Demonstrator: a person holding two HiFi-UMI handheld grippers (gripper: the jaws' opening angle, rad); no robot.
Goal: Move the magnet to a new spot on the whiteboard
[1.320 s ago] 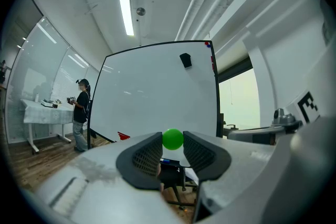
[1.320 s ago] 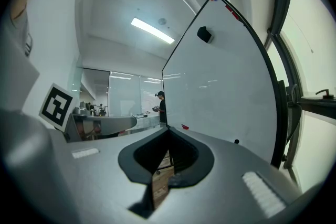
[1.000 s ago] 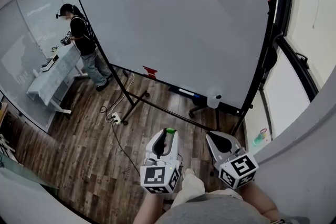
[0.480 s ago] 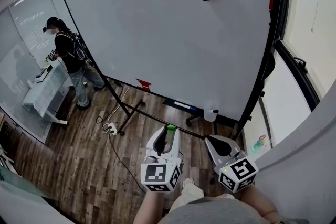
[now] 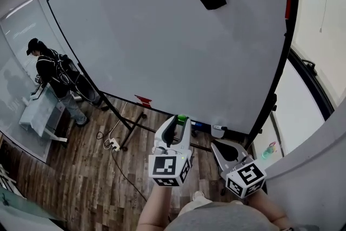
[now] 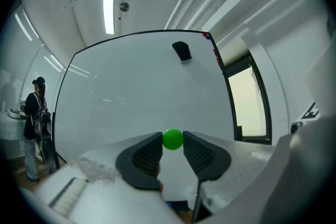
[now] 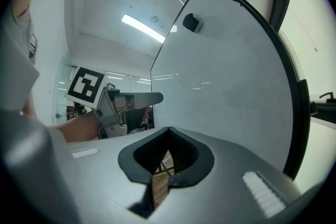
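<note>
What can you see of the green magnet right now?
The green magnet is small, round and ball-like, smooth and bright green, plastic by the look. It sits pinched at the very tips of the left gripper's jaws, one ribbed dark pad against each side, its top and front exposed. It is off the whiteboard, held in the air in front of the board's lower part. Nothing else touches it.

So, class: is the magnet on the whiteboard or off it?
Off it. The green magnet is pinched between the jaws of the left gripper, held in the air short of the whiteboard.
</note>
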